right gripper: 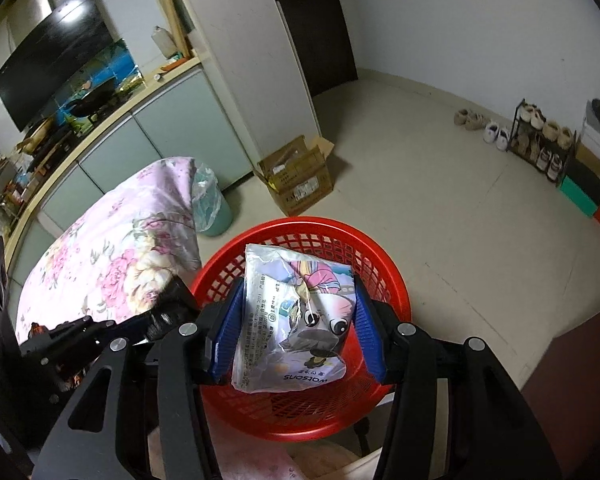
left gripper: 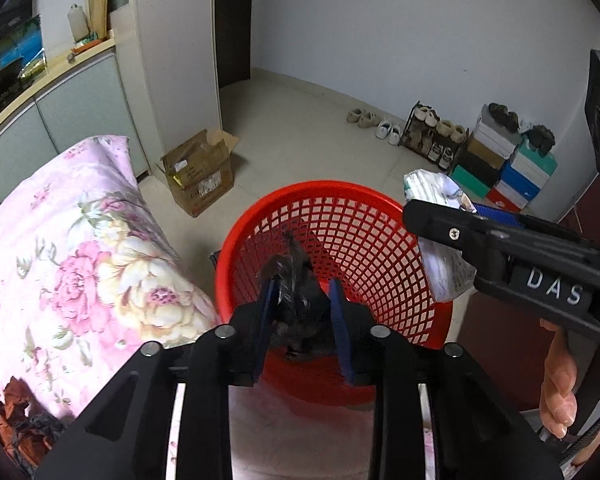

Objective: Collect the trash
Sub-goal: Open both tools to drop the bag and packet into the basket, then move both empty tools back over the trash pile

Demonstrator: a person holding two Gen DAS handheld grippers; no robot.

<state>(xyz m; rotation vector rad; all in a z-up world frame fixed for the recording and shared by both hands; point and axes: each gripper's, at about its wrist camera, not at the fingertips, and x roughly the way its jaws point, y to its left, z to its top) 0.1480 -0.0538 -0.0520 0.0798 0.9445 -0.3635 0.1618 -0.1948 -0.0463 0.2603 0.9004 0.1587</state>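
Between the blue pads of the left gripper (left gripper: 303, 312) sits a dark crumpled wad (left gripper: 296, 292), clamped from both sides and held right above the red basket (left gripper: 384, 204). What the wad is made of I cannot say for sure, because it is blurred; it looks like thin black plastic. Just to the right of this gripper, the right gripper (right gripper: 296, 328) is closed on a printed wrapper (right gripper: 296, 320), a crinkled bag with cartoon pictures, and it also hangs over the basket opening. Behind the basket lies bare floor with a cardboard box (left gripper: 198, 174); to the left is a flowered pillow (left gripper: 72, 248).

Both pieces seem ready to be dropped. The risk is in the release. The wrapper is wide and light, so if it is let go near the rim it could catch on the edge and slide outside. The wad may stick to one pad and fall late. The two grippers are close, so a quick opening could make them touch.
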